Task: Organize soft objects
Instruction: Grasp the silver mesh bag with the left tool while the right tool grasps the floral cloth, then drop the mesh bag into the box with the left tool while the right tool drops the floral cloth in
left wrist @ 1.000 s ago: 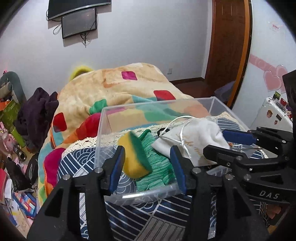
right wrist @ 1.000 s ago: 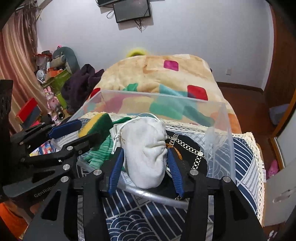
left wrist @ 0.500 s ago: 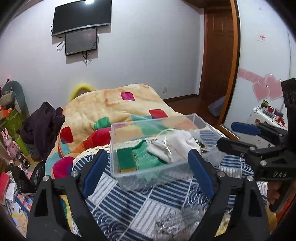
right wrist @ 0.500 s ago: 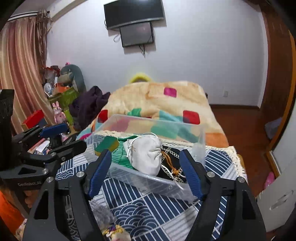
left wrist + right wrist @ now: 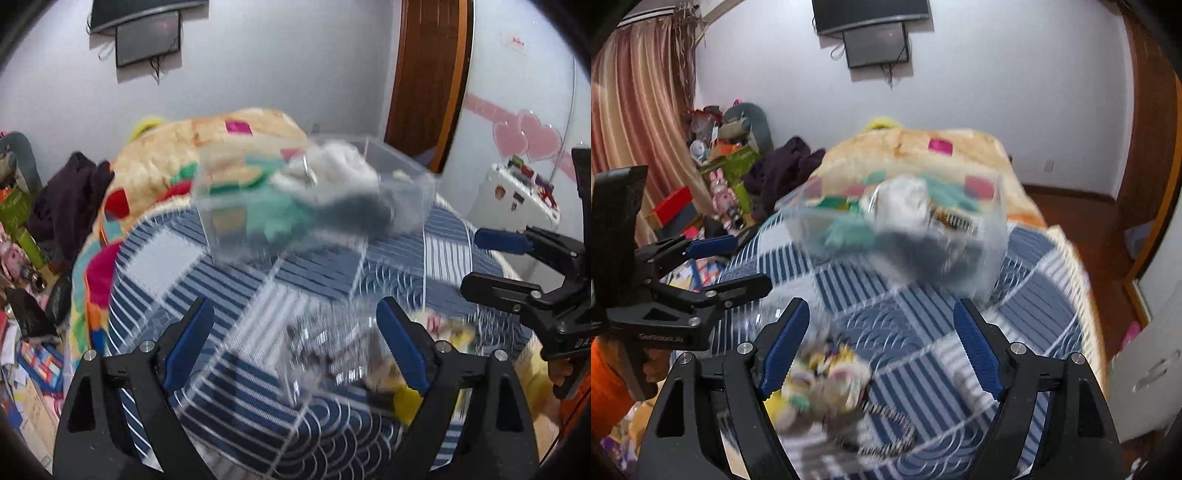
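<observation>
While both views are smeared by motion blur, the left gripper point(image 5: 293, 343) shows its blue-padded jaws spread wide with nothing between them, hanging over the near part of the navy and white patterned cloth point(image 5: 236, 291). The right gripper point(image 5: 881, 343) is likewise released, its jaws wide apart and empty. Just beyond the near fingers lies a blurred heap of small yellow and pale soft items point(image 5: 823, 384), and in the left wrist view a smeared clear plastic piece point(image 5: 325, 354) sits beside it; what either contains cannot be made out. Farther on, at the middle of the cloth, stands the clear rectangular plastic bin point(image 5: 406, 192), well apart from both grippers. Inside it rest a white drawstring cloth pouch point(image 5: 905, 199) at the centre, a green knitted fabric point(image 5: 280, 221) on the left, and something dark point(image 5: 934, 251) low at the right. Behind the bin, the cream blanket with coloured squares point(image 5: 908, 147) covers the bed, and a dark wall-mounted screen point(image 5: 875, 44) hangs on the far wall.
</observation>
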A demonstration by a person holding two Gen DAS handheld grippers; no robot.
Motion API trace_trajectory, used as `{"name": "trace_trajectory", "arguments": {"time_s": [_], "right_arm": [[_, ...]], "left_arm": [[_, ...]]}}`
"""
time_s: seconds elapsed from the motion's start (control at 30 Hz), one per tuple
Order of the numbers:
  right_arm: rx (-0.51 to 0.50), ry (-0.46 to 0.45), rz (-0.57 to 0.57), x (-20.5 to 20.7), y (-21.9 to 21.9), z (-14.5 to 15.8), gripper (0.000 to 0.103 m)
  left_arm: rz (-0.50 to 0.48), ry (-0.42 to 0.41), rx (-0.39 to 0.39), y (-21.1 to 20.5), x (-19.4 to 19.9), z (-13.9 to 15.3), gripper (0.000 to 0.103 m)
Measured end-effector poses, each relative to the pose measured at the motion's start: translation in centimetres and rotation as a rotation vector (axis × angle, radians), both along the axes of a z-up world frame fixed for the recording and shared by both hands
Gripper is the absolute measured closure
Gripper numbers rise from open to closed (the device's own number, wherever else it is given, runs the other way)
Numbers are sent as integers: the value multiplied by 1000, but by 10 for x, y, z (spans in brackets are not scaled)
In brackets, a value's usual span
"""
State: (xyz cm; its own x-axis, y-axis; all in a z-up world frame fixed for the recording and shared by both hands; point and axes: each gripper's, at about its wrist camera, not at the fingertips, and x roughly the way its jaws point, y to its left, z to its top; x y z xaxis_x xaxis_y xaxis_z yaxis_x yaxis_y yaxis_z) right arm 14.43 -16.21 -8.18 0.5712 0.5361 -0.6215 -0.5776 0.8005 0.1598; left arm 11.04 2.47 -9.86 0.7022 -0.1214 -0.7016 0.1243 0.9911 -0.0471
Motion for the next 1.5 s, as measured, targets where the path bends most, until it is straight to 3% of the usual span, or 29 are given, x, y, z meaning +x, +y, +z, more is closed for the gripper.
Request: {"name": "trace_trajectory", "arguments": {"time_s": [0.4,0.57,0.77,0.97,1.07,1.5], "right_arm": [[19,76,52,-20,-3,-20,25],[0,115,77,-23,4,-33,26],[-16,160,79,-13,7,-44,54],[-48,169,86,-8,12,-53,82],[-40,138,76,-12,11,-49,87],[55,30,4,-7,-16,-7,89]], "left_arm": [[29,47,-61,-5,-2,-27,14],[20,57,-61,-11,8,-31,36],[22,64,-93,-7,12,-36,56],[44,39,-98,5,5,-33,69],[54,19,-89,10,-1,-29,74],[41,-108,-84,9,-16,10,78]]}}
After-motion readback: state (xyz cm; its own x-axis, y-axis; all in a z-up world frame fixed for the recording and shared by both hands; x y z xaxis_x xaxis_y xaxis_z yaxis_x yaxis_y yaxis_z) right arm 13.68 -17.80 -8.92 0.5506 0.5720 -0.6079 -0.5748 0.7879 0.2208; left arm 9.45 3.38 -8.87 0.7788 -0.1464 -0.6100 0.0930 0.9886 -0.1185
